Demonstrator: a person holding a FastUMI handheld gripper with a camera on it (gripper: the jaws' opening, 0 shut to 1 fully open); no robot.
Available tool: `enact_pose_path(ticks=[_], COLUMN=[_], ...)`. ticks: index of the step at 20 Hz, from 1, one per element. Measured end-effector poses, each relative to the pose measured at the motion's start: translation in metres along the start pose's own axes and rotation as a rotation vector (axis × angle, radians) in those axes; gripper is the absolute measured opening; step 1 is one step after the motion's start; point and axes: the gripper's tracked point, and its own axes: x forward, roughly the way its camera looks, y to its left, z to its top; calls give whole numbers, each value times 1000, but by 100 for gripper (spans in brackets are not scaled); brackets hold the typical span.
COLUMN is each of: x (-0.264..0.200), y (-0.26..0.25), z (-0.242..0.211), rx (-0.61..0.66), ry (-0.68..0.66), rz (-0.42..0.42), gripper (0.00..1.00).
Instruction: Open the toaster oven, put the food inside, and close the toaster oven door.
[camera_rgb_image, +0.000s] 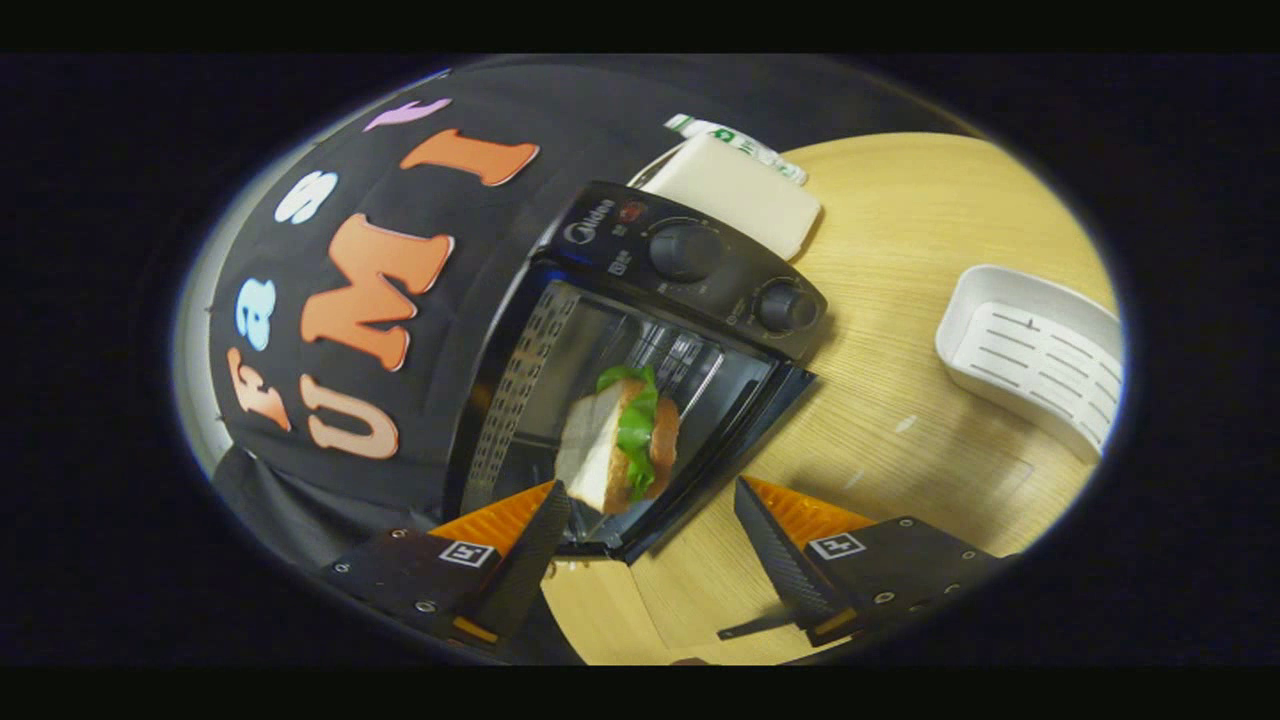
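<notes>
A black toaster oven (700, 265) with two round knobs stands on the wooden table (900, 420), and the whole view is tilted. Its door (745, 440) hangs open, showing the wire rack inside. A sandwich (620, 445) of white bread, green lettuce and a brown bun sits at the oven's mouth; I cannot tell whether it rests on the rack or on the door. My gripper (652, 490) is open with its fingers spread wide. The sandwich lies just beyond one fingertip (550, 510) and neither finger presses on it.
A white slotted tray (1030, 360) lies on the table to one side of the oven. A cream-coloured box (740, 190) and a green-and-white packet (735, 135) sit behind the oven. The black cloth wall hangs close on the oven's other side.
</notes>
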Motion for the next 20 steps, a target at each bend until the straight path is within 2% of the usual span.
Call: enact_pose_path(ticks=[5, 9, 14, 17, 20], x=[-56, -86, -105, -115, -106], y=[12, -4, -45, -69, -91], z=[-4, -4, -37, -59, -74], rx=[-265, -528, -806, -886, -928], ry=[-5, -55, -34, 7, 60], rz=[47, -52, -167, -214, -251], gripper=[98, 98, 99, 98, 99])
